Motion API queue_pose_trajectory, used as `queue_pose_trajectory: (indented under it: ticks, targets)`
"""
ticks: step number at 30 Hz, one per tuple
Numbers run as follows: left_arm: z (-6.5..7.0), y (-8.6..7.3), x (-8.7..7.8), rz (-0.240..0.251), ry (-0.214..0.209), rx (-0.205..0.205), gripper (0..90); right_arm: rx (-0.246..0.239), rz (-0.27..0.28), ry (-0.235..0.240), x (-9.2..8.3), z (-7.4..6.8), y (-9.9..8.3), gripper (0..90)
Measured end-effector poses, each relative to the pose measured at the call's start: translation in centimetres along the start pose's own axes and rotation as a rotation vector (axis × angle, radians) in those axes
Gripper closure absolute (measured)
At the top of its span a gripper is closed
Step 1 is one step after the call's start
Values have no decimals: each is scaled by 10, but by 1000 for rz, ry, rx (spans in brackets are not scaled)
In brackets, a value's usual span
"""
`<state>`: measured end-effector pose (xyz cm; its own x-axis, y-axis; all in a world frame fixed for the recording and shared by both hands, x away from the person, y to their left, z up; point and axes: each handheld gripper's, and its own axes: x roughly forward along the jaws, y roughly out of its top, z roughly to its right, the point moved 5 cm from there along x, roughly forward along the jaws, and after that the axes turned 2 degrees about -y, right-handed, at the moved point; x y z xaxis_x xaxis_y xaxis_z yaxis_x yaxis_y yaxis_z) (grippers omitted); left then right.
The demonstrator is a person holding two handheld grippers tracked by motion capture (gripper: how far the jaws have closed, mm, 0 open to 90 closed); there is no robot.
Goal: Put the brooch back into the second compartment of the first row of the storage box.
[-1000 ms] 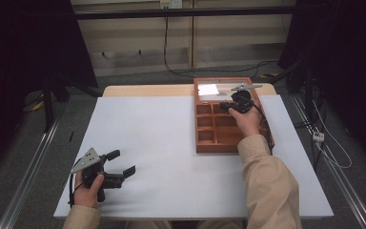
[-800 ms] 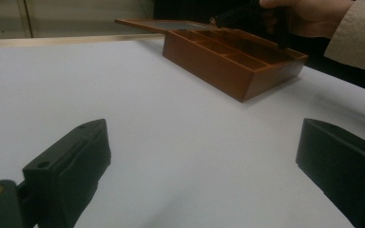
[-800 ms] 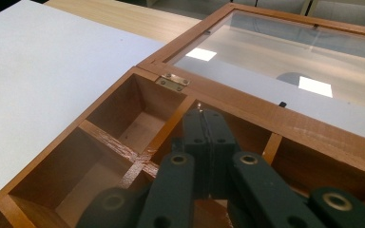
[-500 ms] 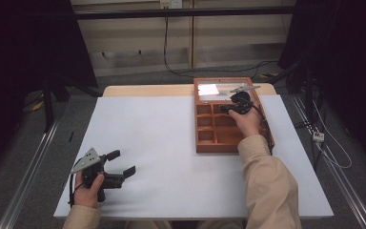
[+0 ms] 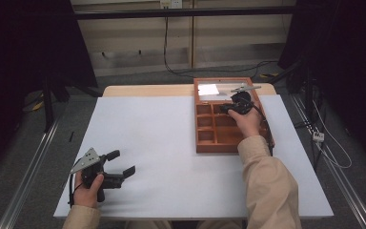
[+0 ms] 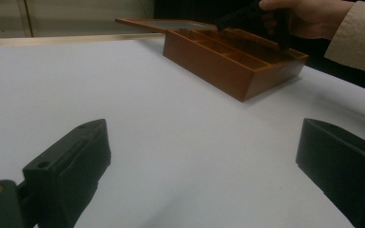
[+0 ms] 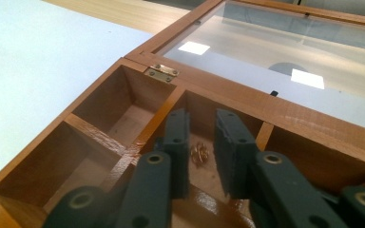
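Here, nearest the camera, the left hand-held gripper rests idle on the white worktop, its jaws spread wide with nothing between them. Farther back, at the right, the right hand-held gripper dips into the middle compartment of the back row of a wooden box, whose glass lid lies folded open behind it. Its jaws have just been opening and now stand slightly parted, the pads clear of a small gold-coloured trinket lying on the compartment floor between them; what exactly the piece is cannot be told at this size. The likely risk from here is a missed pinch: the item is tiny and flat to the wood, so closing jaws could skid it aside or nip only an edge and drop it on lifting. The narrow compartment also leaves little room, and a jaw catching a divider could shift the box.
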<state>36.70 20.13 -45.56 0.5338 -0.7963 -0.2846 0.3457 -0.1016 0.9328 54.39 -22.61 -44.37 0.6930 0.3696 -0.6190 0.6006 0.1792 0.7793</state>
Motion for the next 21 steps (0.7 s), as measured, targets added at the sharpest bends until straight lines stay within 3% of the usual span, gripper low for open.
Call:
queue_pose_trajectory:
  ticks: [7,13,17,21]
  targets:
    - [0,0,0,0,3,-1,39,47,36,34,-8,-5,4,510]
    - [0,0,0,-1,3,0,39,58,65,29,-15,-12,1,336]
    - [0,0,0,-2,4,0,39,70,74,41,-20,-16,0,268]
    - [-1,1,0,3,9,-3,39,59,94,60,-28,-22,-1,258]
